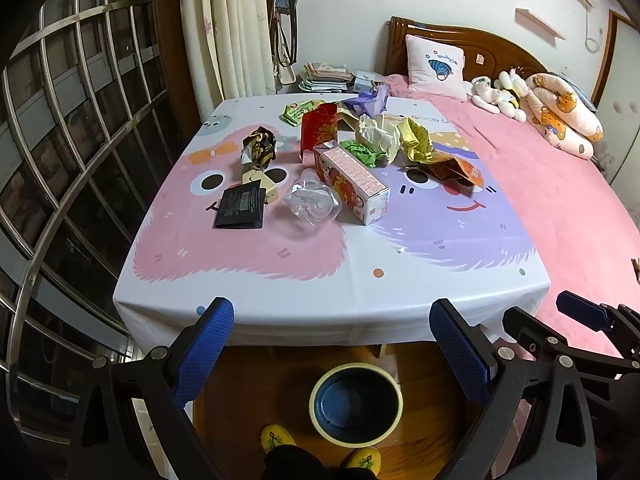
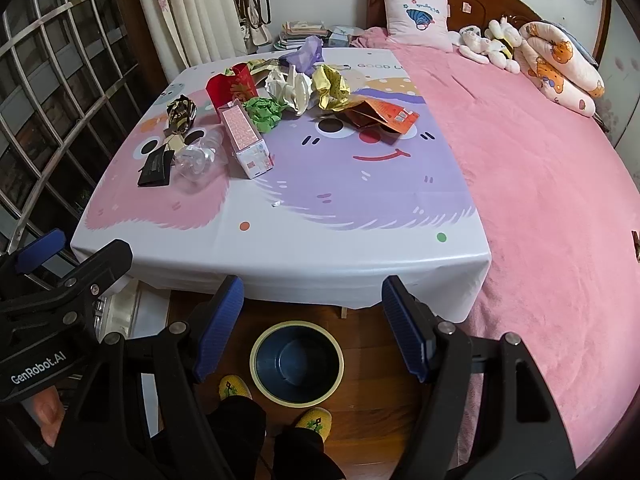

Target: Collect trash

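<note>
Trash lies in a heap at the far half of a cartoon-print cloth (image 1: 320, 272) (image 2: 320, 248) on the bed: a pink carton (image 1: 352, 180) (image 2: 246, 140), a clear plastic shell (image 1: 312, 202) (image 2: 200, 158), a black packet (image 1: 240, 210) (image 2: 155, 168), a red box (image 1: 318, 130) (image 2: 232, 84), green paper (image 1: 362, 152) (image 2: 264, 114), crumpled white paper (image 1: 380, 132) (image 2: 290, 86), gold foil (image 1: 418, 140) (image 2: 330, 86) and an orange pouch (image 1: 456, 170) (image 2: 384, 116). A dark blue bin (image 1: 356, 404) (image 2: 297, 362) stands on the floor below the cloth's near edge. My left gripper (image 1: 332, 348) and right gripper (image 2: 312, 320) hang open and empty over the bin.
The pink bedspread (image 2: 540, 200) stretches to the right, with a pillow (image 1: 436, 62), plush toys (image 1: 500, 92) and a wooden headboard at the far end. A barred window (image 1: 72, 120) lines the left side. The person's yellow slippers (image 2: 314, 420) stand beside the bin on the wooden floor.
</note>
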A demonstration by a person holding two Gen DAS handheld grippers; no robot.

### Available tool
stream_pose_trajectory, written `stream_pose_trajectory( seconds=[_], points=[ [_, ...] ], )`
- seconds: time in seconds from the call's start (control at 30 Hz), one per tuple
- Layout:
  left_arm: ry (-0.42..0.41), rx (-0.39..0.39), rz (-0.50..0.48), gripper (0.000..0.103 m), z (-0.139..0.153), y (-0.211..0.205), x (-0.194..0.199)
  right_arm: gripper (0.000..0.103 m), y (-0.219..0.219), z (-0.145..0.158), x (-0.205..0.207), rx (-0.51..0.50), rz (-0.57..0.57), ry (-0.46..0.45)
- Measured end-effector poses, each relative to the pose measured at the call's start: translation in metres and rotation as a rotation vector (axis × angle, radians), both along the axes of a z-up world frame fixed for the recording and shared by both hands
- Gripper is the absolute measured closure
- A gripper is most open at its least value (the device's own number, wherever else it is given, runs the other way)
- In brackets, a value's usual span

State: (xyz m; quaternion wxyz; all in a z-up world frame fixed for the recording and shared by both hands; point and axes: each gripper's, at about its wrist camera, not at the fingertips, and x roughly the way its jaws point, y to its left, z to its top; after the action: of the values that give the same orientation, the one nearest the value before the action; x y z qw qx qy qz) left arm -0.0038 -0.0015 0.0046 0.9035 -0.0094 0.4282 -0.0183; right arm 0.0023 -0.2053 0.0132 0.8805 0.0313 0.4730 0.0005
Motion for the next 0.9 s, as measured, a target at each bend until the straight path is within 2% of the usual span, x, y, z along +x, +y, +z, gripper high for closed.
stream_pose_trajectory(
  seconds=[0.9],
  points=[
    [0.000, -0.001, -0.001, 0.003, 0.0023, 0.0012, 0.0005, 0.034, -0.0001, -0.0014, 0.0029, 0.010, 0.021, 0.001]
  ],
)
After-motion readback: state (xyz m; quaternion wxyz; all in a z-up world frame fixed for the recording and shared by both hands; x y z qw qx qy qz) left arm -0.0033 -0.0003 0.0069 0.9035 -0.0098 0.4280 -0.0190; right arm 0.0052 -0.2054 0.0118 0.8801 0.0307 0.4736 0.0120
